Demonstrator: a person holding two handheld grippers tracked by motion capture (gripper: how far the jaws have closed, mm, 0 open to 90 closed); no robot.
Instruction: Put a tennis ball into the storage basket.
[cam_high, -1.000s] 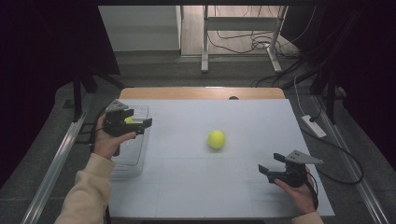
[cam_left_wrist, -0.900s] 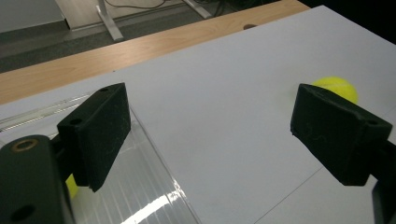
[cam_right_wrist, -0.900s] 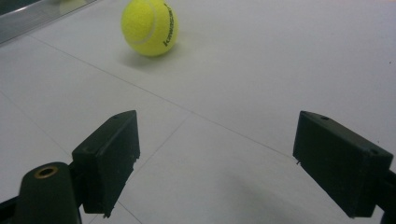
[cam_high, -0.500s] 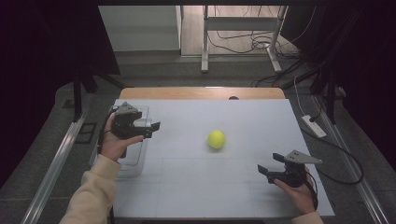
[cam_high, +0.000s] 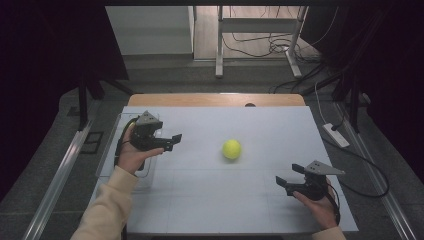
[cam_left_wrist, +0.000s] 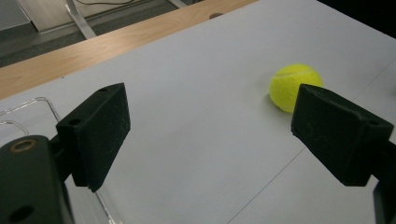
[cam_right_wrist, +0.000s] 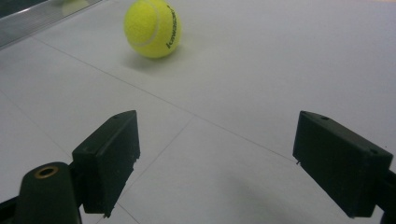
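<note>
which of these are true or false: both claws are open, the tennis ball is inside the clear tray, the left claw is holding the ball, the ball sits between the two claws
1. Both claws are open. True: the left claw and right claw stand wide with nothing between them.
2. The tennis ball is inside the clear tray. False: the tennis ball lies on the white table; the clear tray is at the left edge.
3. The left claw holds the ball. False: the ball lies apart from it.
4. The ball sits between the two claws. True in the high view.

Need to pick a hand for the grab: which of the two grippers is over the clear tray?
The left gripper, held above the clear tray at the table's left edge. The right gripper sits over bare white tabletop, nearer the person.
</note>
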